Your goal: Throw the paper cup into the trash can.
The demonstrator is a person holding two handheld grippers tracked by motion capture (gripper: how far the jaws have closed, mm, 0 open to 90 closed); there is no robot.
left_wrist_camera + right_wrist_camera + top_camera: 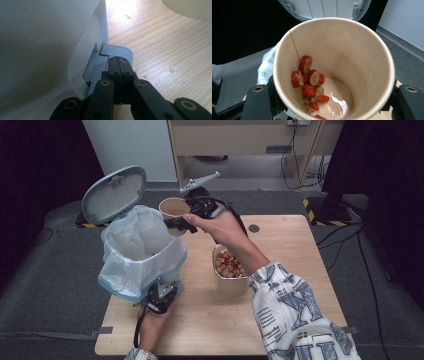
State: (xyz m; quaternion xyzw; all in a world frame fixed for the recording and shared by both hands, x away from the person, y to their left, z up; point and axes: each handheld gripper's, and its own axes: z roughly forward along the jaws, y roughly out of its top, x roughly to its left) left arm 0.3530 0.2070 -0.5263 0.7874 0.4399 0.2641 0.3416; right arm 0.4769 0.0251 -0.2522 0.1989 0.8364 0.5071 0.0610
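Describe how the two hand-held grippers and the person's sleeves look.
Both are black. The left gripper has linked arms with brass-coloured pivot rings, flat jaw tips with small screw holes, and a black cable trailing past the hand. The right gripper carries a grey three-cornered plate on top. The right sleeve is white, printed with large grey-blue letters and text; the left cuff matches.

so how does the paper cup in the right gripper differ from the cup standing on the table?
The paper cup is held in the air by the right gripper, beside the lined bin; the table cup stands on the wood. The held cup has a few red fruit slices at its bottom; the table cup is nearly full. Both are pale, open-topped cups.
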